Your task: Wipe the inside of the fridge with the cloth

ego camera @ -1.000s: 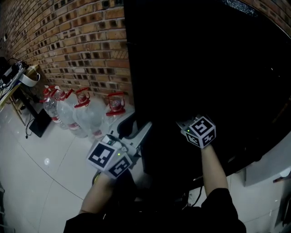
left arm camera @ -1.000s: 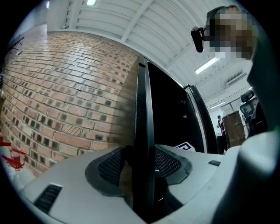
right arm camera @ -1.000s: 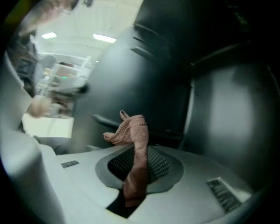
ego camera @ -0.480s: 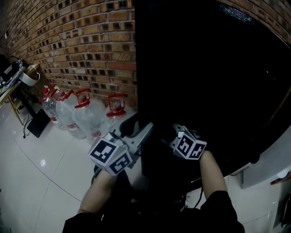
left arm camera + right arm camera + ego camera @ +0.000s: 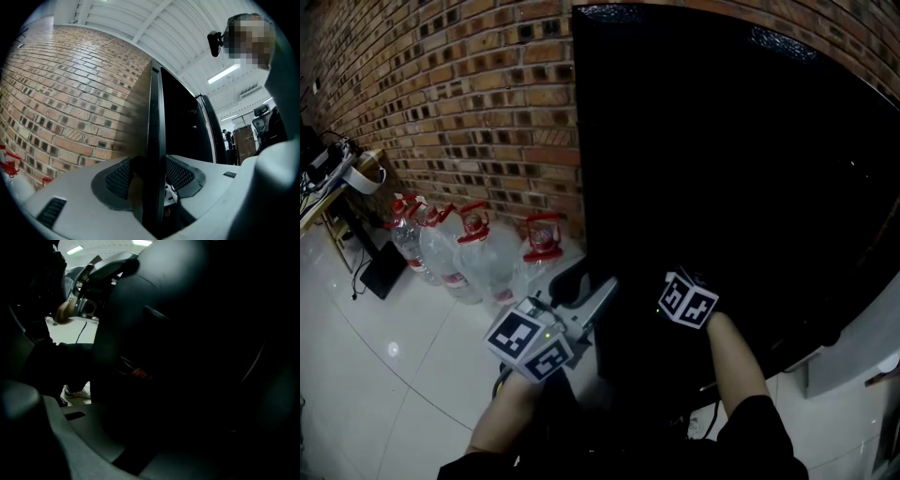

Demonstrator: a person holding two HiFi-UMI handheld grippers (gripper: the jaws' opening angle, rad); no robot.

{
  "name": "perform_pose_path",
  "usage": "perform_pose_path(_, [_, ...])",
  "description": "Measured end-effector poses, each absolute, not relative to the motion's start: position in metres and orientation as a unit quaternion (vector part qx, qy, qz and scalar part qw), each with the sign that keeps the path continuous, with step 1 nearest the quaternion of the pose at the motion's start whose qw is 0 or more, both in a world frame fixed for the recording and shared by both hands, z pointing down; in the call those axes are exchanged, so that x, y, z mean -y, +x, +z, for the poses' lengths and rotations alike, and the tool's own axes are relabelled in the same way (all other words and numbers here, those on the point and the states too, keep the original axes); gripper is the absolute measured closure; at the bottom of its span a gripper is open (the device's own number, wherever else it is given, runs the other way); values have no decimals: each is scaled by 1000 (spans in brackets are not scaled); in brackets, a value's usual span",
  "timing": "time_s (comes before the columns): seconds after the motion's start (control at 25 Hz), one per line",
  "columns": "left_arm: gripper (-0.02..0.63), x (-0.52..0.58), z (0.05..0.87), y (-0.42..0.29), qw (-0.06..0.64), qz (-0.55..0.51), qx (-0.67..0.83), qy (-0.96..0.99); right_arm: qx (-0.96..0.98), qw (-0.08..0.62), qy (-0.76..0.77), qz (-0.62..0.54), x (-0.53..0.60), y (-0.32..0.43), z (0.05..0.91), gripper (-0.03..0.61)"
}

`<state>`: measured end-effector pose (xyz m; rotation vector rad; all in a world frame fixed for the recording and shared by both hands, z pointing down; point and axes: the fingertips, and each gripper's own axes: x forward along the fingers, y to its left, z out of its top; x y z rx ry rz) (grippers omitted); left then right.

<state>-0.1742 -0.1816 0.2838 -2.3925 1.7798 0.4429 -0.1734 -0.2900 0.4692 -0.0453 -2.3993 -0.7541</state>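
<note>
A tall black fridge stands against the brick wall. My left gripper is at its left side, and in the left gripper view the thin black door edge runs straight between the two ribbed pads, which clamp it. My right gripper shows only as its marker cube, low in front of the dark fridge face. Its jaws are lost in the dark. The right gripper view is nearly black, with one grey finger at the lower left. No cloth is visible in any view.
Several large water bottles with red handles stand on the white tiled floor left of the fridge, along the brick wall. A dark flat item leans further left. A person's white shoe shows in the right gripper view.
My right gripper has dropped lower and drifted left in front of the fridge, rolling as it went. The left gripper has stayed clamped on the door edge.
</note>
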Motion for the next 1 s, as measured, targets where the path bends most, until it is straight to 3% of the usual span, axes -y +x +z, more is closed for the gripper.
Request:
perform_pose_path(0.56, [391, 182, 284, -173, 69, 140, -594, -789, 890, 337, 103, -290, 372, -197, 464, 503])
perform_pose_path(1.0, [388, 182, 286, -171, 88, 125, -598, -787, 893, 322, 166, -267, 411, -205, 460, 503])
